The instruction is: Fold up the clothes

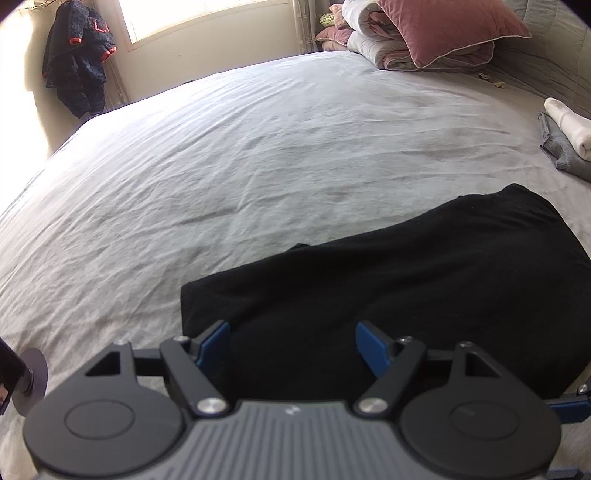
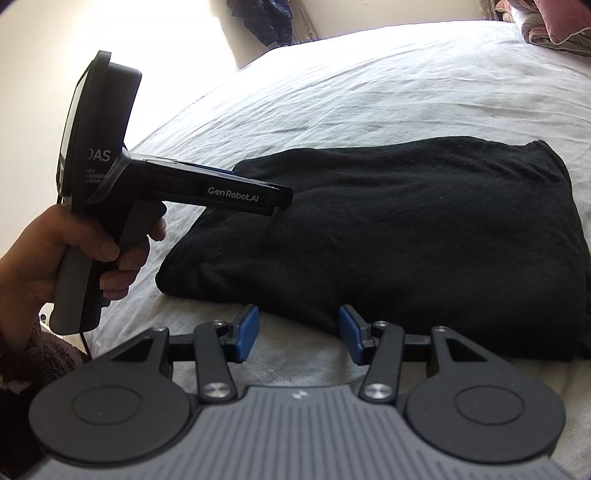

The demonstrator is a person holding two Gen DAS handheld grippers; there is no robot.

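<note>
Black garment lies folded into a thick rectangle on the bed, close to the near edge, toward the right-hand side.

Left fingers: spread wide, nothing pinched. Left gripper hovers over the garment's near left corner, dark cloth showing in the gap; contact cannot be told. In the right wrist view the same gripper noses in over the cloth's left end from the left, a hand on its handle.

Right fingers: partly spread, empty. Right gripper sits just short of the garment's near edge, bare sheet under the left fingertip, cloth right ahead.

Long axis of the bundle runs left to right across both views, roughly along the bed's near edge. Both grippers face it from that near side, left one nearer.

Judgement: next fold or lift would start from this near edge.

Folded grey cloth with a white roll rests at the bed's right edge; pillows at the far corner.
</note>
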